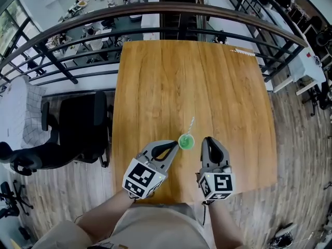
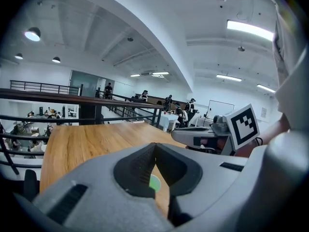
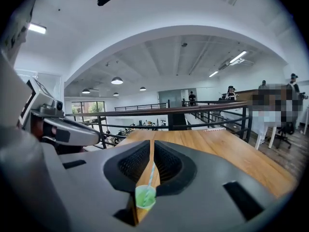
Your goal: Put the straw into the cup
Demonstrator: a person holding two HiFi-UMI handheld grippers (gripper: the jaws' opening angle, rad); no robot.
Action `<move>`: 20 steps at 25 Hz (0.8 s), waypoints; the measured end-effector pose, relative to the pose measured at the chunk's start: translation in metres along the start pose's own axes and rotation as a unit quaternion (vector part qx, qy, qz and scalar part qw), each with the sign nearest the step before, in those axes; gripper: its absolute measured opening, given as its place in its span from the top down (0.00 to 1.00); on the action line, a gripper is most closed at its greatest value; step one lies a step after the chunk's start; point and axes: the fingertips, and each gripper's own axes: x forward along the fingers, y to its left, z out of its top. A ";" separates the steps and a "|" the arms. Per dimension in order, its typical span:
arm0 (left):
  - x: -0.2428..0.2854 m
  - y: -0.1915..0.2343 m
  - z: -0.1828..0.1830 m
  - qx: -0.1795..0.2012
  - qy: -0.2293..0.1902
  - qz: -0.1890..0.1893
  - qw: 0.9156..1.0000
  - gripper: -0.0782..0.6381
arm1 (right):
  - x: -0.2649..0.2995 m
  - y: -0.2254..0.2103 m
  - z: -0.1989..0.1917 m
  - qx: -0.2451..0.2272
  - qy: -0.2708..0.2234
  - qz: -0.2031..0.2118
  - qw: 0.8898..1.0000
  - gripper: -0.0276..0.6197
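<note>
Left gripper [image 2: 155,146]: jaws clenched, tips meet, nothing between them. Green cup [image 1: 186,141] shows through the hollow behind the tips, lying past them, not grasped. In the head view the left tips are just beside the cup's left rim; contact can't be told

Right gripper [image 3: 151,143]: jaws pressed nearly together, only a thin slit of table [image 1: 218,87] showing between them, empty. Cup and straw [image 1: 191,124] sit ahead of it along the slit, apart from the jaws

Cup stands upright on the wooden table near the front edge, between the two gripper tips, closer to the left one. Straw already in the cup, leaning up and away toward the far side
</note>
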 end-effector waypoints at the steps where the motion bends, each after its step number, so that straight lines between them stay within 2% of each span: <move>1: -0.004 -0.002 0.009 0.005 -0.009 0.000 1.000 0.87 | -0.004 0.001 0.007 -0.002 -0.006 0.001 1.000 0.90; 9: -0.037 -0.028 0.081 0.029 -0.075 0.001 0.997 0.87 | -0.050 0.012 0.074 -0.009 -0.070 0.009 0.997 0.91; 12: -0.047 -0.036 0.097 0.050 -0.095 -0.001 0.994 0.87 | -0.065 0.015 0.095 -0.013 -0.087 0.010 0.996 0.91; 16: -0.061 -0.049 0.113 0.056 -0.110 -0.001 0.992 0.87 | -0.088 0.022 0.120 -0.019 -0.111 0.018 0.993 0.91; 20: -0.073 -0.059 0.123 0.061 -0.118 -0.001 0.991 0.87 | -0.106 0.030 0.134 -0.046 -0.125 0.023 0.991 0.91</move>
